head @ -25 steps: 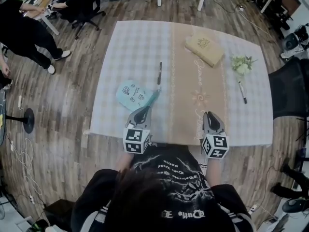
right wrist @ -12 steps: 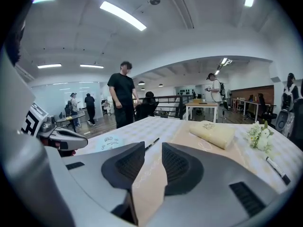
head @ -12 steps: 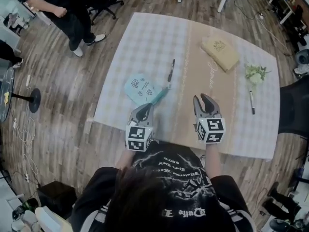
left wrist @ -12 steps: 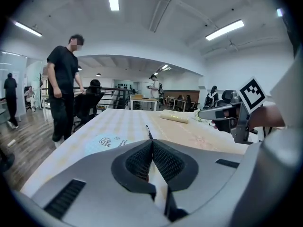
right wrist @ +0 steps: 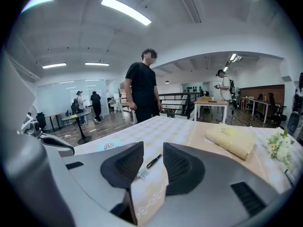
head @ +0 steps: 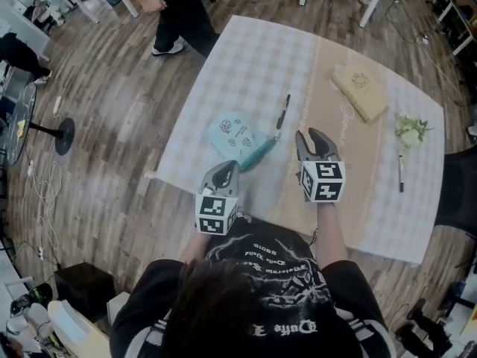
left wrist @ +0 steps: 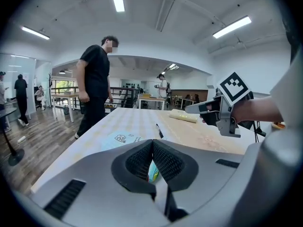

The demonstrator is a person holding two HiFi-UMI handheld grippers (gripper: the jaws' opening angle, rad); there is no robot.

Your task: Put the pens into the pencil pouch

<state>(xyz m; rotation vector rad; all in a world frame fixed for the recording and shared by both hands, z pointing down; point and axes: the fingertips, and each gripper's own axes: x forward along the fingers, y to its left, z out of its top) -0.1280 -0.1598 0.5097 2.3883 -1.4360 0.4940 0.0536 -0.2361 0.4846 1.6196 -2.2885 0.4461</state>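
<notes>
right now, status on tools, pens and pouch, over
Left tool shut on pencil pouch teal edge. Right tool just opening, empty, aimed at black pen. Second pen far right by flowers. Nothing blocking.

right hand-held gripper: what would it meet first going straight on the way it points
Probably the black pen on the tablecloth, lying ahead between the open jaws of the right hand-held gripper. Depth is unclear; the tablecloth just short of it could come first.
</notes>
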